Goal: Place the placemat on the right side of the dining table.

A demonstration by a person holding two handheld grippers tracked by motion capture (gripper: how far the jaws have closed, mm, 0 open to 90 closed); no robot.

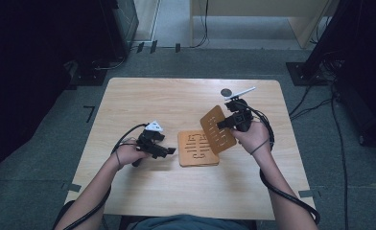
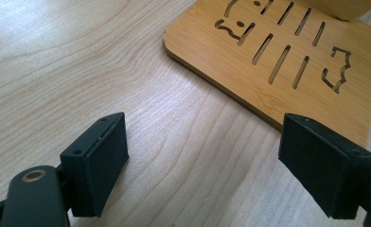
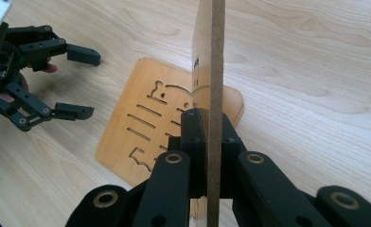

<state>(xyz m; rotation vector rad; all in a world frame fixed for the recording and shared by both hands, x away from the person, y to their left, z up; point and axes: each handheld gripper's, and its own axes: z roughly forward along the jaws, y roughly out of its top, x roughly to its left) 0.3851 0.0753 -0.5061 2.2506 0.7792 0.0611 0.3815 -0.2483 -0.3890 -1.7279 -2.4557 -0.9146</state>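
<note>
A flat wooden board point(image 1: 193, 151) with cut slots lies in the middle of the table point(image 1: 176, 100). A second, similar board point(image 1: 223, 140) is held tilted up over its right edge, with my right gripper point(image 1: 221, 124) shut on it. In the right gripper view that held board point(image 3: 216, 56) stands edge-on between the closed jaws of my right gripper point(image 3: 211, 137), above the flat board point(image 3: 141, 127). My left gripper point(image 1: 166, 143) stands open just left of the flat board. In the left gripper view my left gripper point(image 2: 207, 161) has bare table between its jaws, with the flat board point(image 2: 287, 56) ahead.
A small dark round disc point(image 1: 226, 92) lies on the table near its far edge, behind my right gripper. Cables trail from both grippers along the forearms. Floor cables and dark equipment surround the table.
</note>
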